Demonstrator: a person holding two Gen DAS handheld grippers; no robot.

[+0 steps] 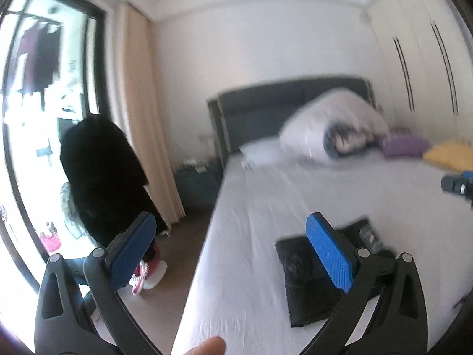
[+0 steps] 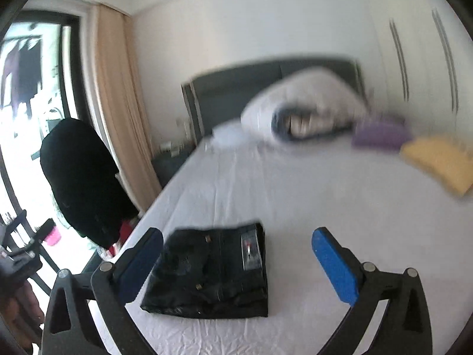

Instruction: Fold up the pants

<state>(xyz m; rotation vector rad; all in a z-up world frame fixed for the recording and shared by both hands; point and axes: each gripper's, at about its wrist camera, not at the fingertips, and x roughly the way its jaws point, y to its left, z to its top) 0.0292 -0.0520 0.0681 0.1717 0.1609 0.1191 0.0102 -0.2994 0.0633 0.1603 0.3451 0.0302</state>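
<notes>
The black pants (image 2: pixel 207 275) lie folded into a compact rectangle on the white bed sheet (image 2: pixel 295 201), near the bed's front left corner, with a label showing on top. My right gripper (image 2: pixel 238 236) hovers above and in front of them, open wide, nothing between its blue pads. In the left wrist view the pants (image 1: pixel 307 284) sit low on the right, partly behind one finger. My left gripper (image 1: pixel 230 222) is also open and empty, held over the bed's left edge. The right gripper (image 1: pixel 459 185) shows at that view's right border.
A rolled white duvet (image 2: pixel 301 109) lies by the dark headboard (image 2: pixel 236 88). A purple cushion (image 2: pixel 378 133) and a yellow one (image 2: pixel 440 162) sit at the back right. A chair draped in black (image 2: pixel 82 183) stands left of the bed, by curtain (image 2: pixel 118 103) and window.
</notes>
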